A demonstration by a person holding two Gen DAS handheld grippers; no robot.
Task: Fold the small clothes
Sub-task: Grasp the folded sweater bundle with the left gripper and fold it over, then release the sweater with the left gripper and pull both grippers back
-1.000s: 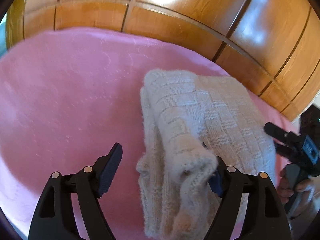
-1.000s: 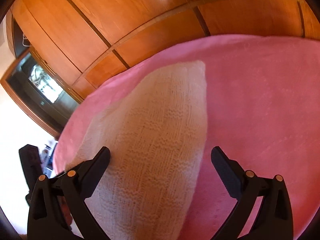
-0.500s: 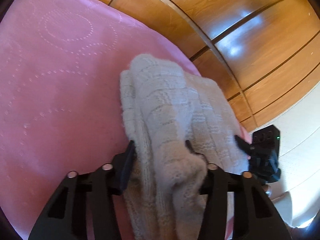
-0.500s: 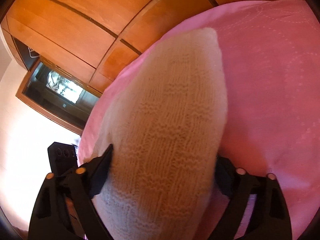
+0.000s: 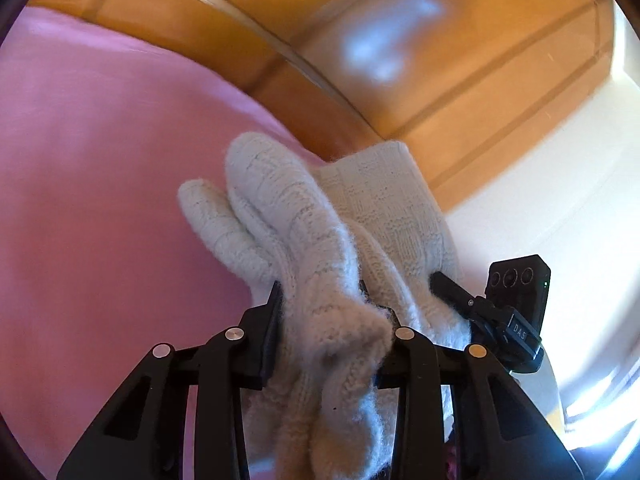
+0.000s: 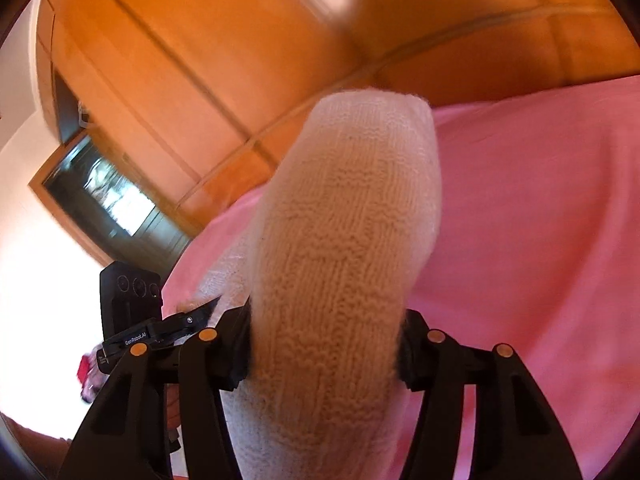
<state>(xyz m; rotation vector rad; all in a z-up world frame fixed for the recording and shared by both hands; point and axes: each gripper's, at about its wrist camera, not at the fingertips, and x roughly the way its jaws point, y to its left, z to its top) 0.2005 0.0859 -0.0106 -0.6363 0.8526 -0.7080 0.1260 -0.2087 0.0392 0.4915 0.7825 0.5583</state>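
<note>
Both tongs, left (image 5: 322,312) and right (image 6: 324,332), closing on cream knit (image 6: 344,240) above pink blanket (image 6: 540,220).

Both wrist views face the knit garment (image 5: 320,248) closely.

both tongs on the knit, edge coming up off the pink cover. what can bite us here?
1. The left tongs are closing on a thick bunched wad of the cream knit garment; a layer could slip out mid-fold.
2. The right tongs, closing too, squeeze a rounded roll, so the fold edge may come out uneven.
3. Both tongs sit close together; they could collide, or snag the pink bedcover.
</note>
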